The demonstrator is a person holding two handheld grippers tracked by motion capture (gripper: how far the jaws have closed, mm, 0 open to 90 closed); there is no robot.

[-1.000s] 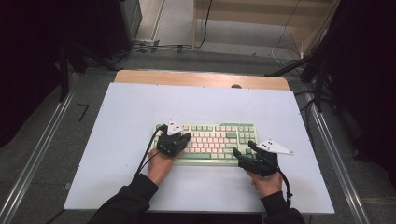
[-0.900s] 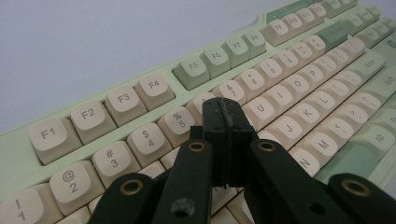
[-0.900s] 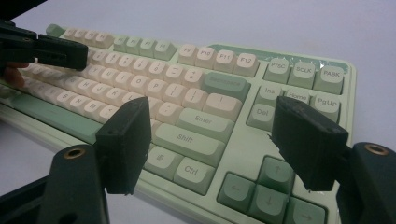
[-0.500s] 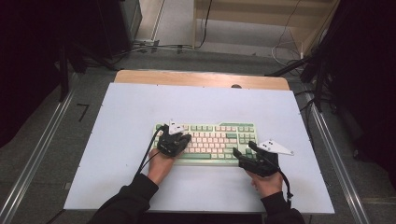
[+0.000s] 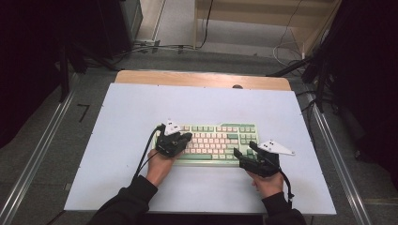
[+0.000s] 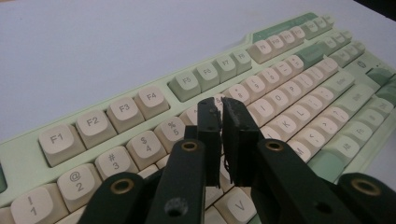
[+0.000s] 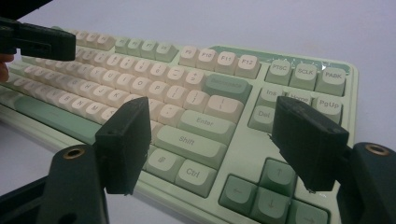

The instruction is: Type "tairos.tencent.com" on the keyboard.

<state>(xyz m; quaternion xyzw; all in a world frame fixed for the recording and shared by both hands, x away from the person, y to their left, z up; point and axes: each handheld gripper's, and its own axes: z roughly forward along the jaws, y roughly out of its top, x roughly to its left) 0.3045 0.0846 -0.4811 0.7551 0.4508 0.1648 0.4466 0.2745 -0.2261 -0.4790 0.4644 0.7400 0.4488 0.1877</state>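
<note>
**Two claws at the keyboard, one at each end**

The green and cream keyboard (image 5: pixel 217 143) lies flat on the white desk (image 5: pixel 117 122), a little toward the near edge and right of the middle, its long side running along that edge.

The left claw (image 5: pixel 180 139) is over the keyboard's left end. In the left gripper view its jaws are drawn together with only a thin slit between them, holding nothing, their tips (image 6: pixel 222 108) standing just above the number row, past the 5 key, with the F-key row beyond. Whether the tips touch a key cannot be told.

The right claw (image 5: pixel 244 152) sits at the keyboard's near right corner. In the right gripper view its jaws stand wide apart (image 7: pixel 212 140), and between them lie the Shift, Enter and Ctrl keys, with the arrow keys by the right-hand jaw. It grips nothing.
</note>
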